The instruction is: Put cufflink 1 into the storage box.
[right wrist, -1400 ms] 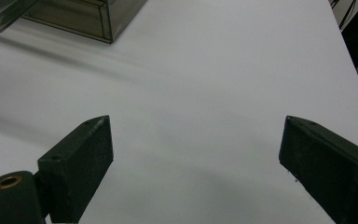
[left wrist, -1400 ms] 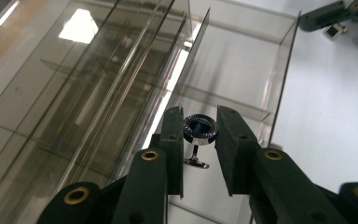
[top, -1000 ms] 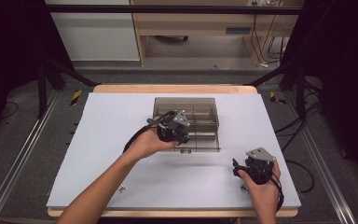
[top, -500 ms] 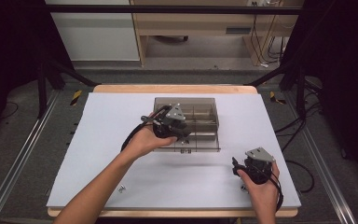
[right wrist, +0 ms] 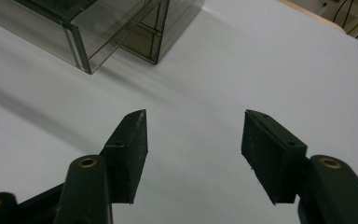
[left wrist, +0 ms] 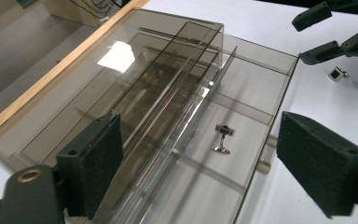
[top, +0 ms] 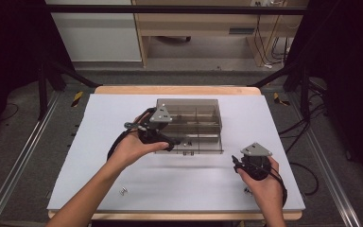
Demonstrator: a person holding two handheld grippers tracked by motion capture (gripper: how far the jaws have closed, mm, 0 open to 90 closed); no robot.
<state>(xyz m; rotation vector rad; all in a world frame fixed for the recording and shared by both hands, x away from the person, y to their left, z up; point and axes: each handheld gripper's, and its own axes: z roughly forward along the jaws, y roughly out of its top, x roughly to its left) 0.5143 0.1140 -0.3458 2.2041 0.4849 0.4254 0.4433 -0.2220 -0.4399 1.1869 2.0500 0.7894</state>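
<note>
We see a white table point(top: 123, 123) bearing a smoked clear divided box point(top: 208, 109) at centre and a small metal piece point(top: 122, 191) at seven o'clock.

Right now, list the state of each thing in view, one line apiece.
Smoky clear plastic divided box: lidless, upright on the white table.
Small silver cufflink: lying loose in a box compartment.
Left gripper: jaws just opened, empty, over the box.
Right gripper: jaws open though just narrowing, empty, above bare table.
Two small metal pieces: loose on the table.

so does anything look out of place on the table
Mostly tidy: one cufflink lies in the smoked organizer box. Two more cufflinks sit loose on the white table beside it, and another small metal piece lies near the front edge.
</note>
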